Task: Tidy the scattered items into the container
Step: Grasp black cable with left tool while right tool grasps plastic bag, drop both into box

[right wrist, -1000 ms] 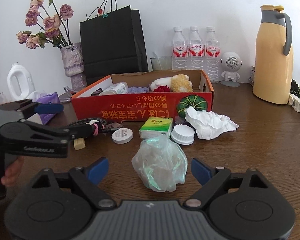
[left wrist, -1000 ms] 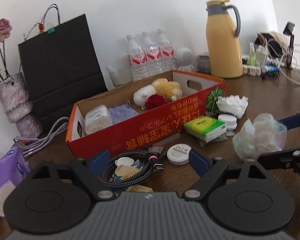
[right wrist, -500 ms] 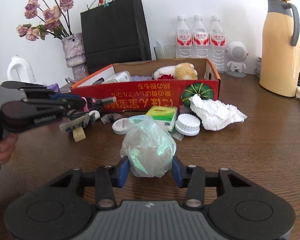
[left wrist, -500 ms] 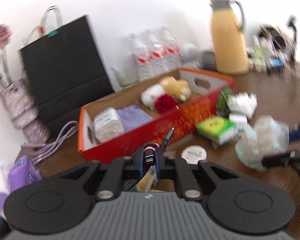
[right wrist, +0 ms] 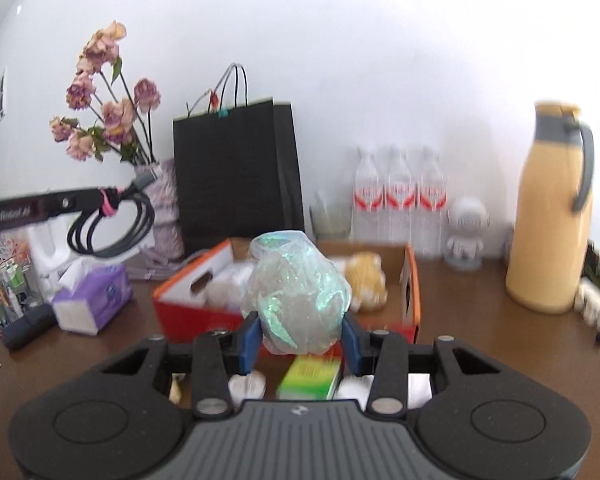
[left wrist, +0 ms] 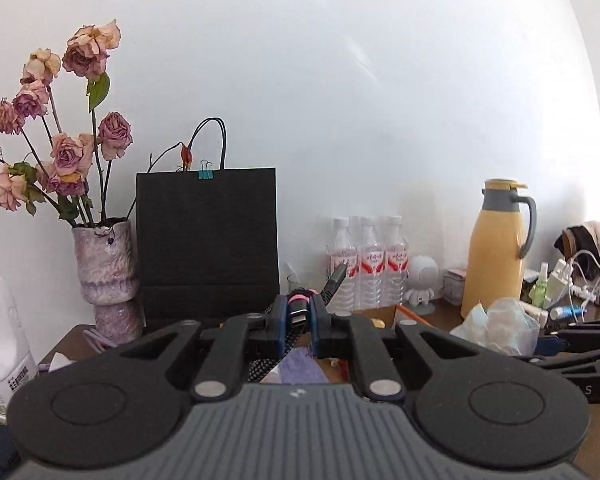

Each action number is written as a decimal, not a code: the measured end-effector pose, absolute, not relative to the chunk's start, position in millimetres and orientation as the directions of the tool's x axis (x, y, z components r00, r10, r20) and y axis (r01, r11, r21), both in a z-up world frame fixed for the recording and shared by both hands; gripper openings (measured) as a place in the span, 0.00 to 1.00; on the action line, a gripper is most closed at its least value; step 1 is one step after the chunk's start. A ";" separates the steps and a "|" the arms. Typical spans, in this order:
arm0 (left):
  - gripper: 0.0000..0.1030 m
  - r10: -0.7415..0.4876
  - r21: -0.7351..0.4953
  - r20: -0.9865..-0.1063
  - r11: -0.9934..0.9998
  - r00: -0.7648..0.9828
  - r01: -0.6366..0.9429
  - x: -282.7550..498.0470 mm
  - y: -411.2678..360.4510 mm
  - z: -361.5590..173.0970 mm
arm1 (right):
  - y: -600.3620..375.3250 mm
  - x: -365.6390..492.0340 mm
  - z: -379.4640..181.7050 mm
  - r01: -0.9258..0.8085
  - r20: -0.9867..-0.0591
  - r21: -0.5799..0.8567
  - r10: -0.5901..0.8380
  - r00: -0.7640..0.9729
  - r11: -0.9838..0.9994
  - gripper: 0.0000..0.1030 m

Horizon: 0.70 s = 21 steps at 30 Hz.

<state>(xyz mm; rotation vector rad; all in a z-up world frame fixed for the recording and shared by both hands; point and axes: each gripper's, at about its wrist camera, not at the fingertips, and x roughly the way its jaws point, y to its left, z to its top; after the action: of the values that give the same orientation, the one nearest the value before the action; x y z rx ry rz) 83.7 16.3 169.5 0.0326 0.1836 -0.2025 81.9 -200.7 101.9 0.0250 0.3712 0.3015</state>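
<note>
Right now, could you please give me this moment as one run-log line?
left tool: shut on coiled cable | right tool: shut on crumpled plastic bag | both off the table | orange box: ahead, not yet reached

A black braided cable (left wrist: 274, 354), an iridescent green-white bag (right wrist: 298, 294), a red-orange box (right wrist: 410, 300), a purple tissue pack (right wrist: 94, 300).

Crinkled iridescent plastic bag (right wrist: 298, 294); braided cable (right wrist: 112, 226)
</note>
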 end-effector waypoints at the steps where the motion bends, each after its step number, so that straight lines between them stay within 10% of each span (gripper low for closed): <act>1: 0.11 -0.200 -0.001 -0.185 0.979 0.962 0.204 96.1 13.0 175.4 | -200.3 96.4 114.6 -0.289 -0.348 0.072 0.296 0.890 0.954 0.39; 8: 0.11 -0.192 0.043 -0.293 0.976 0.937 0.213 201.6 -27.6 185.4 | -185.7 218.7 155.9 -0.273 -0.545 -0.016 0.220 0.809 0.962 0.39; 21: 0.12 -0.095 0.208 -0.642 0.933 0.761 0.293 330.0 -70.5 72.4 | -158.0 334.2 42.1 -0.350 -0.948 -0.088 0.030 0.317 0.933 0.42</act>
<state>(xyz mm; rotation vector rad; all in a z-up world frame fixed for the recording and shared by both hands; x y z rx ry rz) 330.0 -70.5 72.4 0.3071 0.6762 -0.2149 334.2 -158.0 42.1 -0.2999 1.2282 0.2546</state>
